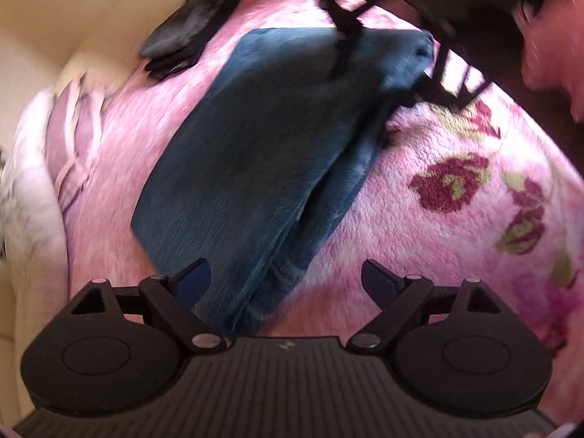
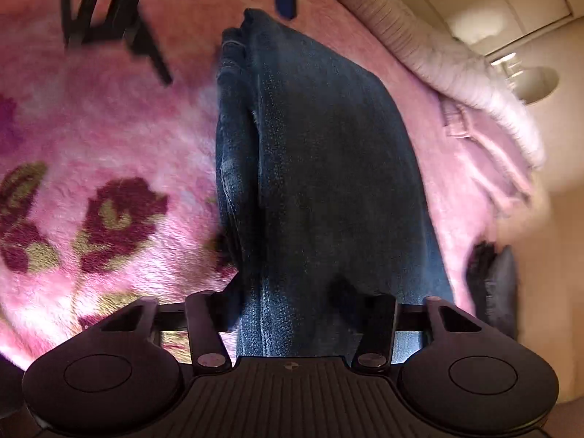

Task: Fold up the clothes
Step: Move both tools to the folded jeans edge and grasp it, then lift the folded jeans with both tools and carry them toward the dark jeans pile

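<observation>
Folded blue jeans (image 1: 255,146) lie lengthwise on a pink floral blanket (image 1: 456,219). My left gripper (image 1: 286,281) hovers open over the near end of the jeans, its blue pads wide apart on either side of the cloth and not pressing it. At the far end, one of the right gripper's dark fingers (image 1: 341,54) comes down onto the denim. In the right wrist view the jeans (image 2: 328,164) run away from the camera, and my right gripper (image 2: 288,299) has both fingers sunk against a thick fold of them. The image is motion-blurred.
A black garment (image 1: 189,29) lies beyond the jeans and appears again as a dark heap (image 2: 492,281). A lilac garment (image 1: 73,135) and a pale ribbed quilt (image 2: 456,54) sit along the bed's edge. A person's hand (image 1: 547,54) holds the right gripper.
</observation>
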The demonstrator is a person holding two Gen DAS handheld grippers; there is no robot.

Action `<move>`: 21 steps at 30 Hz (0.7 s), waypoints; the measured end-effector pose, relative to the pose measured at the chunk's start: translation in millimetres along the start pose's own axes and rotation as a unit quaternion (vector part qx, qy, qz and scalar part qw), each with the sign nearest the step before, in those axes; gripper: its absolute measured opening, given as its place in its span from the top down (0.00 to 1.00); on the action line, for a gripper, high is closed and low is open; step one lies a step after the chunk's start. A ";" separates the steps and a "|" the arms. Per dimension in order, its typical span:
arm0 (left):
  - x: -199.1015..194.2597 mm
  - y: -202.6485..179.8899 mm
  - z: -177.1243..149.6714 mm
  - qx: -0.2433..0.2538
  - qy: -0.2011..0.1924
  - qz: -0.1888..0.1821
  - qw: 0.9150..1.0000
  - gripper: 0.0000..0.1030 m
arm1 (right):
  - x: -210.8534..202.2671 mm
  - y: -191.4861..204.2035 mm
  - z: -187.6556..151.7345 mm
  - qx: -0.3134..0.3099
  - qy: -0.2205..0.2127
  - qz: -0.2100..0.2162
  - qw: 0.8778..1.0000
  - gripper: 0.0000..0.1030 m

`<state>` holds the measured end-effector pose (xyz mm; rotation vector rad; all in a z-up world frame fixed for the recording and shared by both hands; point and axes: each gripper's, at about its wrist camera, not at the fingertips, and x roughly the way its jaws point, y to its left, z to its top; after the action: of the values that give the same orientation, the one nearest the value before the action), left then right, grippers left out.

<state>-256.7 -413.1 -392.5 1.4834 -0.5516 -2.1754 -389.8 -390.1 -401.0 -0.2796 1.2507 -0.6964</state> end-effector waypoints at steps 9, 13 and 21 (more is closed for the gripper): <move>49.9 -2.2 13.1 0.099 0.025 0.085 0.991 0.24 | -34.0 -69.5 4.2 0.040 -0.028 0.031 0.998 0.77; 58.7 18.4 15.5 0.072 0.051 0.053 0.995 0.53 | -34.1 -65.4 0.2 0.034 -0.032 0.030 0.998 0.77; 41.1 66.4 36.6 0.004 0.074 -0.005 0.997 0.64 | -4.0 -16.2 -10.6 -0.053 -0.019 0.000 0.998 0.54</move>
<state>-295.1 -488.1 -374.2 1.6383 -0.5023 -2.0513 -405.6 -398.1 -392.3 -0.3792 1.2537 -0.6235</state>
